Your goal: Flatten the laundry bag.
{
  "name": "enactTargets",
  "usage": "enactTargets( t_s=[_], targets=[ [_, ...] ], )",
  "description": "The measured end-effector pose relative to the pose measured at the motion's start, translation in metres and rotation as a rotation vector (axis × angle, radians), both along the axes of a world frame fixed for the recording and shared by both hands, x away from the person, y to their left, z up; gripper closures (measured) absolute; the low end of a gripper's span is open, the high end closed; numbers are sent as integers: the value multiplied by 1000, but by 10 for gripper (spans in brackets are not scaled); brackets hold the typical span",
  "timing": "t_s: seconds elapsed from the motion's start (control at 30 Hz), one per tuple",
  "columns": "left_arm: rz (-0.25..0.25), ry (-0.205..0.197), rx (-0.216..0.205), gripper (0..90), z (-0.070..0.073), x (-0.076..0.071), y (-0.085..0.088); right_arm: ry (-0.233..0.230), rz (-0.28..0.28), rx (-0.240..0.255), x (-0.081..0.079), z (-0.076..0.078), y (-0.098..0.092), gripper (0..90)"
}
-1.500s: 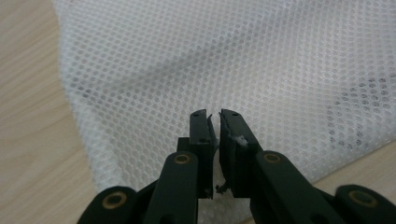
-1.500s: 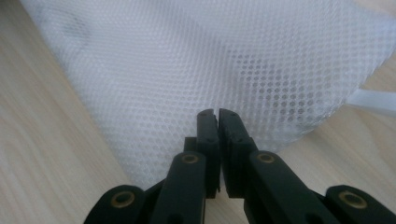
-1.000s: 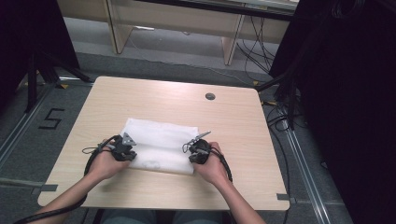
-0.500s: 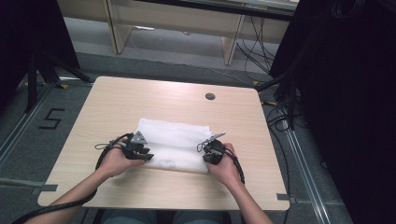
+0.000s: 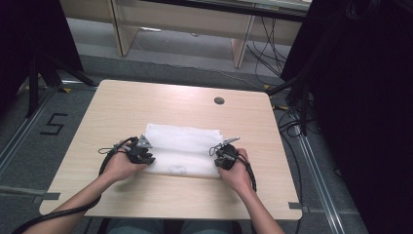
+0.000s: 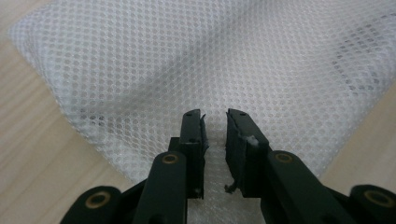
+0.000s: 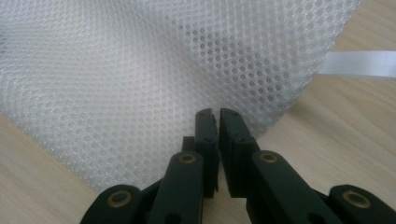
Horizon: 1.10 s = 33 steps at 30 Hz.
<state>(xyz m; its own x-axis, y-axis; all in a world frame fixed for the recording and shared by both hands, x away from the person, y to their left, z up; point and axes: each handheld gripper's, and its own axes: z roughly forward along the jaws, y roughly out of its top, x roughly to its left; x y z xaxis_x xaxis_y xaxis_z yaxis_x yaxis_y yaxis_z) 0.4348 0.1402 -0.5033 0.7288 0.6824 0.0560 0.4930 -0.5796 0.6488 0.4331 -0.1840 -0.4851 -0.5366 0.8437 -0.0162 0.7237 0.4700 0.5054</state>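
Observation:
A folded white mesh cloth (image 5: 182, 146) lies flat on the wooden table (image 5: 146, 102). My left gripper (image 5: 147, 157) rests at its near left corner. In the left gripper view its jaws (image 6: 215, 121) stand a little apart over the mesh (image 6: 210, 56); they have just been closing, with mesh showing through the gap and nothing pinched. My right gripper (image 5: 220, 161) sits at the cloth's near right corner. Its jaws (image 7: 217, 116) are almost together on the mesh edge (image 7: 116, 70).
A white strap (image 7: 359, 64) trails from the cloth's corner onto the bare wood. A round dark cable hole (image 5: 219, 100) sits at the table's far right. Desk legs and cables stand beyond the far edge, and dark equipment rises at the right.
Both hands and the mesh cloth have shifted to the right across the table. The cloth still lies flat between the two grippers.

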Motion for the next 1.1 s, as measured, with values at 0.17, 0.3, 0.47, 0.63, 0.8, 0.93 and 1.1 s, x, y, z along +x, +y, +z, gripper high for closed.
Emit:
enactTargets(
  t_s=[0.17, 0.3, 0.47, 0.63, 0.8, 0.93, 1.1],
  targets=[
    [-27, -33, -3, 720, -1, 0, -4, -45, -10, -5, 3, -2, -7, 853],
    [-37, -45, -35, 603, 2, -3, -4, -49, -23, 17, 0, 0, -10, 771],
    [-36, -73, -66, 509, 19, -13, 10, -87, -13, 67, -10, 12, -10, 677],
    [-13, -35, -154, 437, 23, -31, 32, -121, -13, 130, -18, 20, -15, 621],
    [-11, 15, -176, 421, 12, -51, 43, -116, -42, 153, -19, 26, -23, 574],
    [-20, -6, -165, 415, 11, -49, 42, -115, -39, 159, -19, 27, -24, 571],
    [-9, -16, -158, 413, 8, -49, 41, -130, -22, 146, -17, 29, -22, 631]
  ],
)
